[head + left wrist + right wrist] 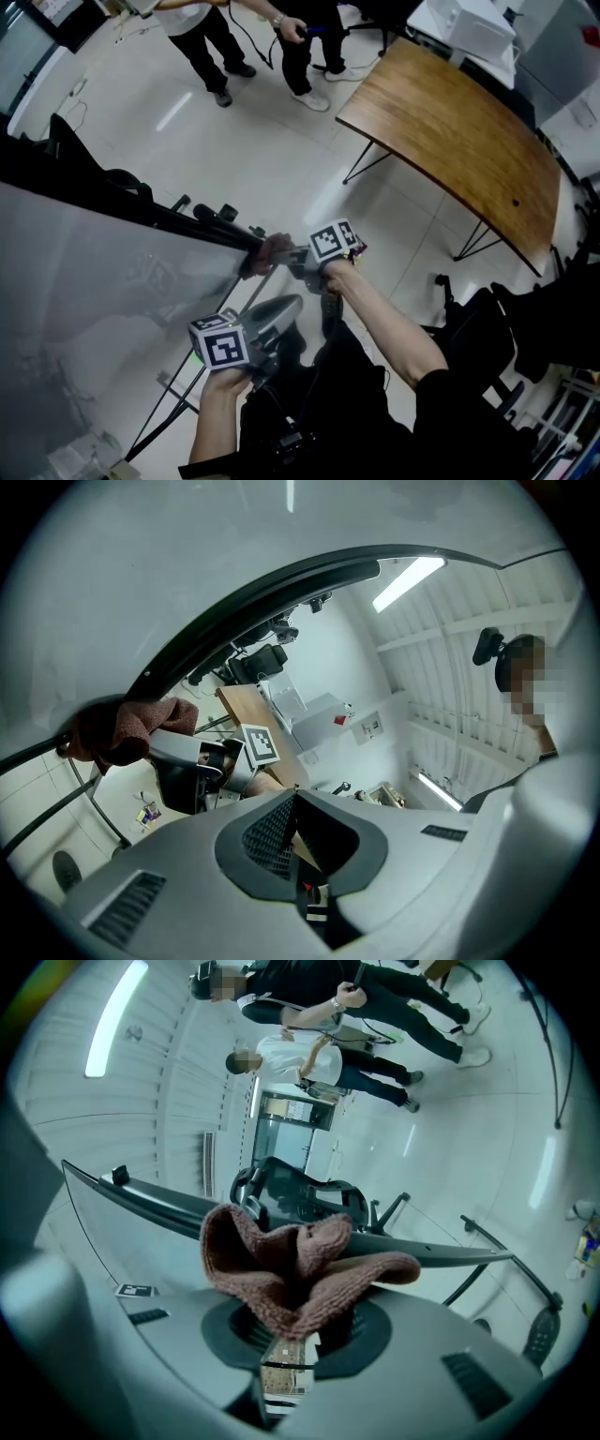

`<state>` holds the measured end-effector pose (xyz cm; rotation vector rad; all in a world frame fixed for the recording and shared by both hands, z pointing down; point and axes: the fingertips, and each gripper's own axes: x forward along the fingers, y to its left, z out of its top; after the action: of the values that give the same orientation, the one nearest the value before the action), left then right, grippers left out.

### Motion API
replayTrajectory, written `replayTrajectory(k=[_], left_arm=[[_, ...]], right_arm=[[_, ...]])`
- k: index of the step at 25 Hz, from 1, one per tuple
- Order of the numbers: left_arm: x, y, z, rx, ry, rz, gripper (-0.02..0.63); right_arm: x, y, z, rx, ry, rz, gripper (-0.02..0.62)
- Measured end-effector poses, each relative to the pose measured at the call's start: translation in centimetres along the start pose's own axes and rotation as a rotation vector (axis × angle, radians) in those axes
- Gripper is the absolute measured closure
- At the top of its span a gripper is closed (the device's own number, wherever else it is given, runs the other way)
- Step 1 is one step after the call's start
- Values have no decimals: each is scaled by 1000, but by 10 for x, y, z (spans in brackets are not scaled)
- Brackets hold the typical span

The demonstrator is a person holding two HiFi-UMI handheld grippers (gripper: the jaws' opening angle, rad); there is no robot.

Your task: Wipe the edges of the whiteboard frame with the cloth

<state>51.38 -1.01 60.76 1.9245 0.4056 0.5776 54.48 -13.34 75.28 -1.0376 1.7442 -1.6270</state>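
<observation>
Ok so the right gripper (291, 1333) has its fingers clamped on a brownish-red cloth (292, 1262). The cloth bunches up out of the fingertips in a few floppy folds. Just past those fingers is the dark whiteboard frame (441, 1256), and the cloth is pressed right onto that edge, with one fold draped along the bar. From the head view, the contact spot looks close to the end of the frame's top rail, at the corner nearest the person.

The left gripper (294, 797) isn't doing much. Its fingers are closed together at the tips with nothing between them. It sits lower and nearer the person's body than the right one. Beyond its fingers you can see the other gripper and the cloth on the frame, and the pale whiteboard (187, 564) surface fills everything above them.

Past the right fingers, further out, two people (220, 37) are standing on the light floor (281, 150). There's also a curved wooden bench (459, 141) off to the side, well away from both grippers. I can't tell how hard the cloth is being pressed.
</observation>
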Motion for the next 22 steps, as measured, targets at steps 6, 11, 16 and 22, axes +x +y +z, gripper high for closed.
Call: replayTrajectory(k=[6,11,16,22], left_arm=[[-1,6,-7,-23,4,8,611],[-1,8,-13,-31,14,10,611],[-2,11,-14,-38,18,16,611],[-4,17,-16,-50,17,24,611]], right_arm=[[3,-14,-1,-25,1,-43,518],[7,-26,-4,-36,11,-83,518],[10,-39,-7,-38,3,-124,518],[14,-50,-8,-42,-28,-148,518]])
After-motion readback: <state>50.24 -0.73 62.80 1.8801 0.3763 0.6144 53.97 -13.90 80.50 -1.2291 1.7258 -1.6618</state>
